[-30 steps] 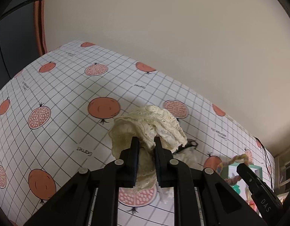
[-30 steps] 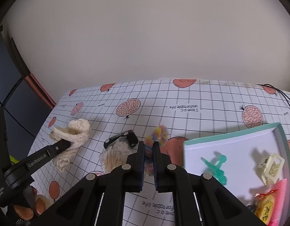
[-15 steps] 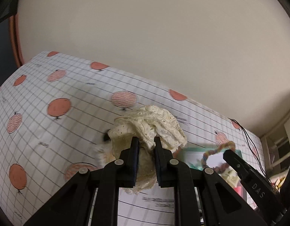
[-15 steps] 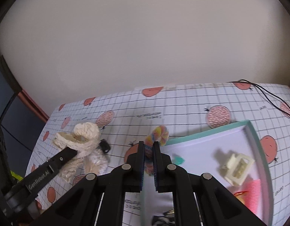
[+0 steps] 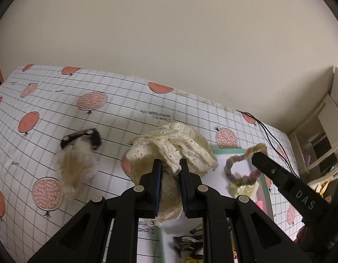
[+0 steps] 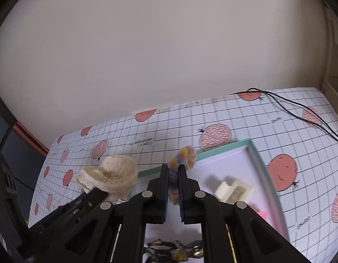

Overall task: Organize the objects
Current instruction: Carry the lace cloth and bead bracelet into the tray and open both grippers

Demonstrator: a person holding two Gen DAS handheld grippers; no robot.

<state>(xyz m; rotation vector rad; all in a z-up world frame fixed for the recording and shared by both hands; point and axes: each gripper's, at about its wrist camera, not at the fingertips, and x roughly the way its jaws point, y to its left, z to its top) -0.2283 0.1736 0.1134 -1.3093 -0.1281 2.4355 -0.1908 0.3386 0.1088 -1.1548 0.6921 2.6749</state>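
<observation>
Left gripper (image 5: 170, 171) pinches the soft, floppy lace scrunchie (image 5: 172, 144) by a bunched fold, right gripper (image 6: 173, 175) nips the light pastel scrunchie (image 6: 184, 156), both squashy, over the tray (image 6: 260, 160).

A cream lace scrunchie (image 5: 173, 144) is hanging pinched above the teal-rimmed tray (image 6: 260, 160) (its edge); a pastel scrunchie (image 6: 184, 156) is dangling over it too.

Pomegranate-print table (image 5: 116, 118), tray (image 6: 260, 164), fluffy clip (image 5: 75, 166)

"DAS" on right gripper (image 5: 260, 156) (white letters)
</observation>
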